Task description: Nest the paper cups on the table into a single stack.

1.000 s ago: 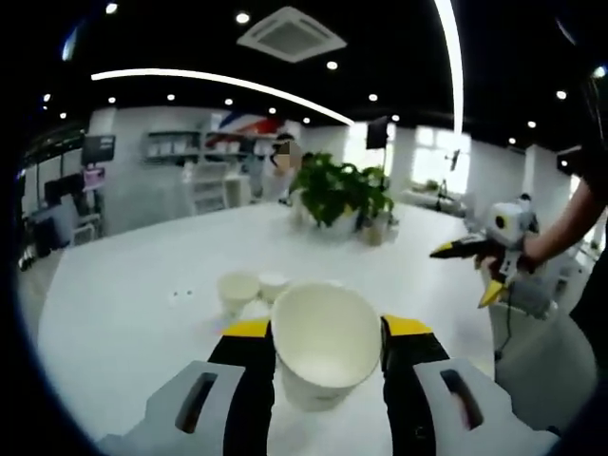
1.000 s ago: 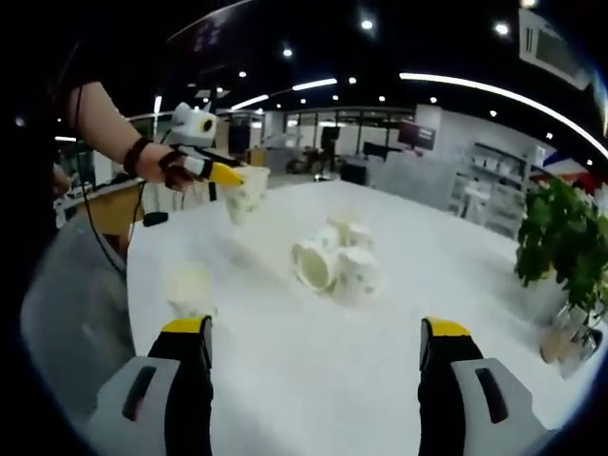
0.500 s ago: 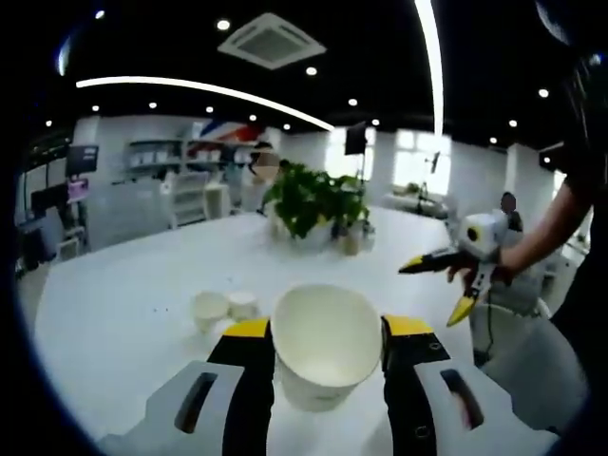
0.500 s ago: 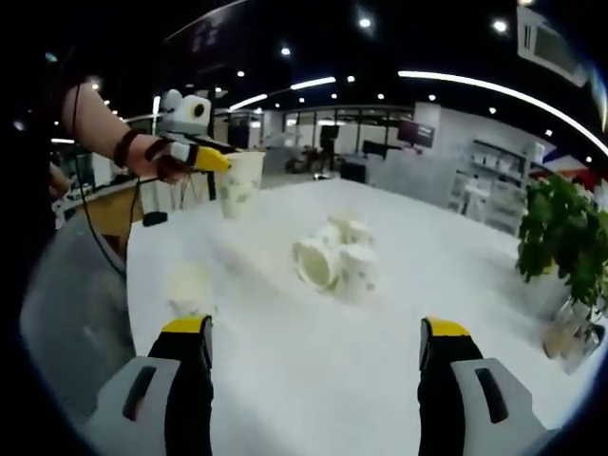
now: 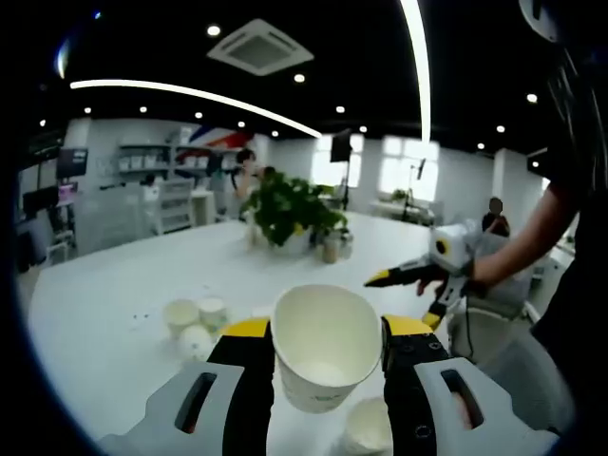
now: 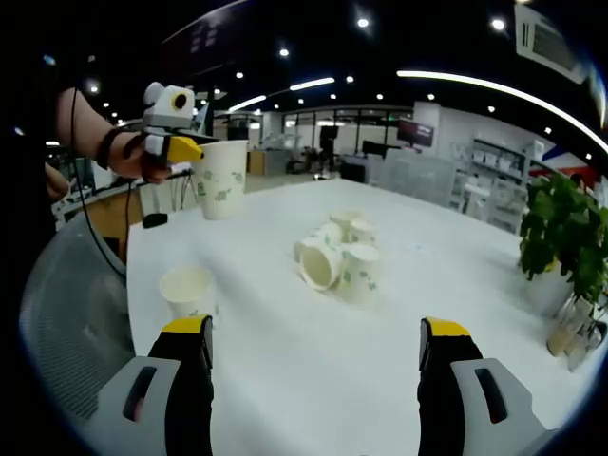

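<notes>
Left gripper view: we see the left gripper [image 5: 326, 347] with its yellow-tipped jaws clamped on the sides of a held paper cup [image 5: 326, 347], a white cup with its open mouth turned toward the camera and its pale, bare inside visible. Just below it, near the right jaw, a lone cup [image 5: 366, 425] stands upright on the white table [image 5: 104, 285]. Farther out, to the left, we see a cluster of cups [image 5: 195, 321], small and partly blurred. Beyond them a potted plant [image 5: 285, 207] stands on the table. At the right, the right gripper [image 5: 404, 285] is held in a hand [image 5: 475, 275], its jaws apart.

Right gripper view: we see the right gripper [image 6: 315, 342] with its jaws spread wide and nothing between them, above the table [image 6: 313, 380]. The lone cup [image 6: 187, 291] stands upright near the left jaw. Near the table's middle, the cluster of cups [image 6: 340, 261] shows white walls with small green marks; at least one lies on its side. At upper left, the left gripper [image 6: 190, 150] holds the held paper cup [image 6: 221, 179] upright in the air, above the table's far edge.
</notes>
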